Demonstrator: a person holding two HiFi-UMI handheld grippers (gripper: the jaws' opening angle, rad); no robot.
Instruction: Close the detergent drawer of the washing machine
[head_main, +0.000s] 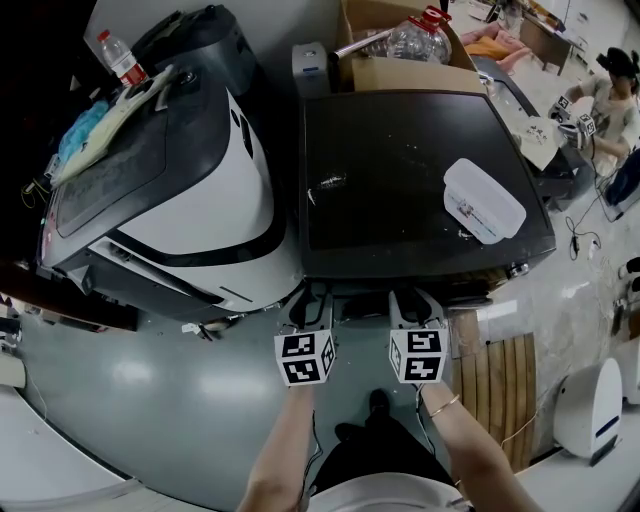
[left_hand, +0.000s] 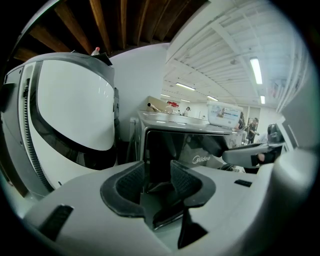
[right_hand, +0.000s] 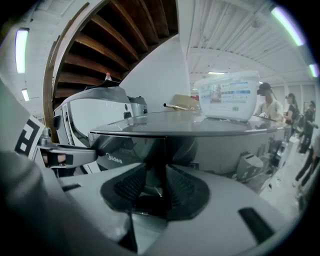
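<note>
The dark washing machine (head_main: 400, 170) stands in front of me, its flat top filling the middle of the head view. Its front face is hidden under the top's edge there. My left gripper (head_main: 308, 298) and right gripper (head_main: 415, 298) are side by side, close to that front edge. In the left gripper view, the left gripper (left_hand: 158, 177) has its jaws a little apart. The dark detergent drawer front (left_hand: 159, 150) shows in the gap, left of the brand lettering. I cannot tell how far out it stands. The right gripper (right_hand: 156, 185) is narrowly open before the front panel (right_hand: 130, 150).
A white plastic box (head_main: 484, 199) lies on the machine's top at the right. A white and black machine (head_main: 190, 190) stands close on the left. A cardboard box (head_main: 400, 60) is behind, a wooden pallet (head_main: 500, 390) on the floor at the right, and people (head_main: 610, 90) far right.
</note>
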